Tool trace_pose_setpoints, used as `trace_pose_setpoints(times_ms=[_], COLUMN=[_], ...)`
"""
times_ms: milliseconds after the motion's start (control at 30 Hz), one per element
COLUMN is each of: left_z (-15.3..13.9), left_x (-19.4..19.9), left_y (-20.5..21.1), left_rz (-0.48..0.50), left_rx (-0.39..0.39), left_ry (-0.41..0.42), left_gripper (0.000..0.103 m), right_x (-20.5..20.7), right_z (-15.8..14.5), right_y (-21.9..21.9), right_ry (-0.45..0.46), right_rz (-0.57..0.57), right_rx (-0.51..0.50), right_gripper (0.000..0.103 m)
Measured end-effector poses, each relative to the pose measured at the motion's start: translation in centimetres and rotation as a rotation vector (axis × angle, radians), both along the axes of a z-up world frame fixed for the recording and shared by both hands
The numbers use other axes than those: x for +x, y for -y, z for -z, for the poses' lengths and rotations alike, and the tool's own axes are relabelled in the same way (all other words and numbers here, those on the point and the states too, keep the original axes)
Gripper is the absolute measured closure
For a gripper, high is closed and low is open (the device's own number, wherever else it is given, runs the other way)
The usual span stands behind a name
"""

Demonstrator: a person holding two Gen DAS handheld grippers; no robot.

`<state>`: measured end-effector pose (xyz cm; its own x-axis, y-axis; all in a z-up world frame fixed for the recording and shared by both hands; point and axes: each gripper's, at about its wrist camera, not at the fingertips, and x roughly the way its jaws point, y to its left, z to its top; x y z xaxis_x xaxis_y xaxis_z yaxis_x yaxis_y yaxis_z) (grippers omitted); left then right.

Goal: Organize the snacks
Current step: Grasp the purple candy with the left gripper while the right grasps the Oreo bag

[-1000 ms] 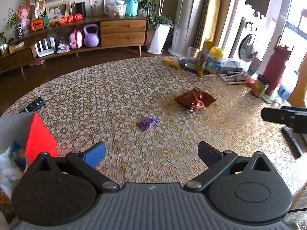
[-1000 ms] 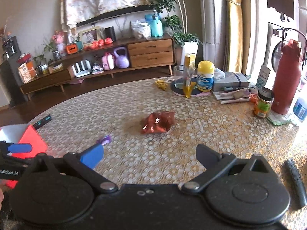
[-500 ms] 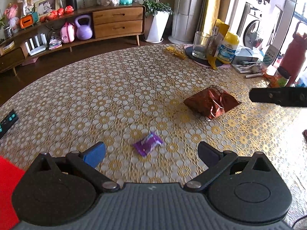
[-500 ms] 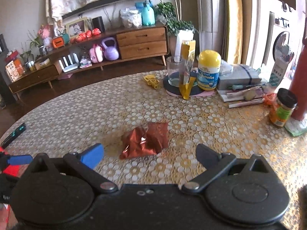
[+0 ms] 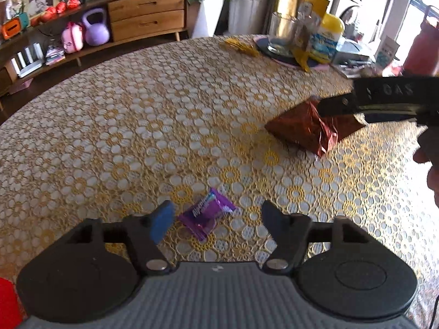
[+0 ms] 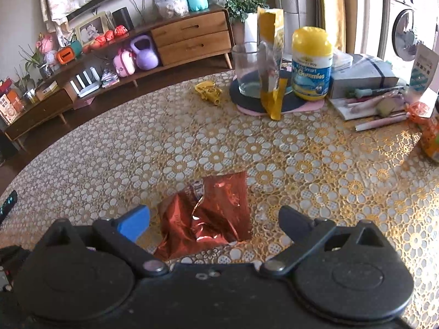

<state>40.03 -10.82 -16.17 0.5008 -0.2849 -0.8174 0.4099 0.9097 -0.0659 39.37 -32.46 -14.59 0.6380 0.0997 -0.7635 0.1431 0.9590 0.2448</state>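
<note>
A small purple candy packet (image 5: 207, 215) lies on the patterned tablecloth (image 5: 142, 126). My left gripper (image 5: 216, 218) is low over it, jaws closing with the packet between them; a gap still shows beside the black fingertip (image 5: 270, 216). A crumpled red foil snack bag (image 6: 208, 213) lies between the wide-apart fingers of my right gripper (image 6: 212, 220), which stands open just above it. From the left wrist the same red bag (image 5: 304, 128) shows at the right, with the right gripper's black finger (image 5: 337, 104) over its top.
At the table's far side stand a glass (image 6: 249, 68), a yellow pouch (image 6: 270, 54), a gummies bottle (image 6: 311, 63), a grey box (image 6: 362, 76) and pens. A yellow wrapper (image 6: 208, 90) lies near them. A remote (image 6: 6, 205) sits at the left edge, a red box corner (image 5: 8, 301) near me.
Both grippers came forward and down, each over its snack. The left jaws narrowed around the purple packet. The red box slid almost out of the left view.
</note>
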Motion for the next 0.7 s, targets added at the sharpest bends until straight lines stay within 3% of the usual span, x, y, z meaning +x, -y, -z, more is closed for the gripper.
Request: trace_pose_setpoints(times_ms=[133,167,267,433,467,600,700], left_z=[0.4,0.4,0.4,0.3,0.2,0.0,-0.2], left_x=[-0.4,-0.5,-0.7,-1.4,-1.4,-1.7,-2.0], left_y=[0.3,0.3,0.7,1.6,1.6,1.8,1.7], left_rz=[0.033,0.04,0.064,0.088,0.085,0.069,0.057], left_rx=[0.018,0.023,0.03,0.033,0.024,0.003,-0.012], left_ry=[0.033,0.042,0.063,0.095,0.095,0.096,0.091], left_gripper=[0.047,0.057,0.073,0.082,0.093,0.096,0.097], right_x=[0.5,0.6,0.7,0.2,0.0,-1.2,-2.3], right_z=[1.1,1.4,2.1,2.7,2.6,2.1,1.7], right_y=[-0.3,-0.4,-0.7,-1.4,-1.5,-2.0,-2.1], right_ry=[-0.022,-0.028,-0.042,-0.042,-0.035,-0.011,-0.004], right_rz=[0.0,-0.003,-0.005,-0.018,-0.024,-0.032,-0.039], right_rx=[0.012,0.01,0.01,0.017,0.014,-0.009,-0.005], right_gripper=[0.007,0.007,0.015,0.032,0.036,0.057,0.06])
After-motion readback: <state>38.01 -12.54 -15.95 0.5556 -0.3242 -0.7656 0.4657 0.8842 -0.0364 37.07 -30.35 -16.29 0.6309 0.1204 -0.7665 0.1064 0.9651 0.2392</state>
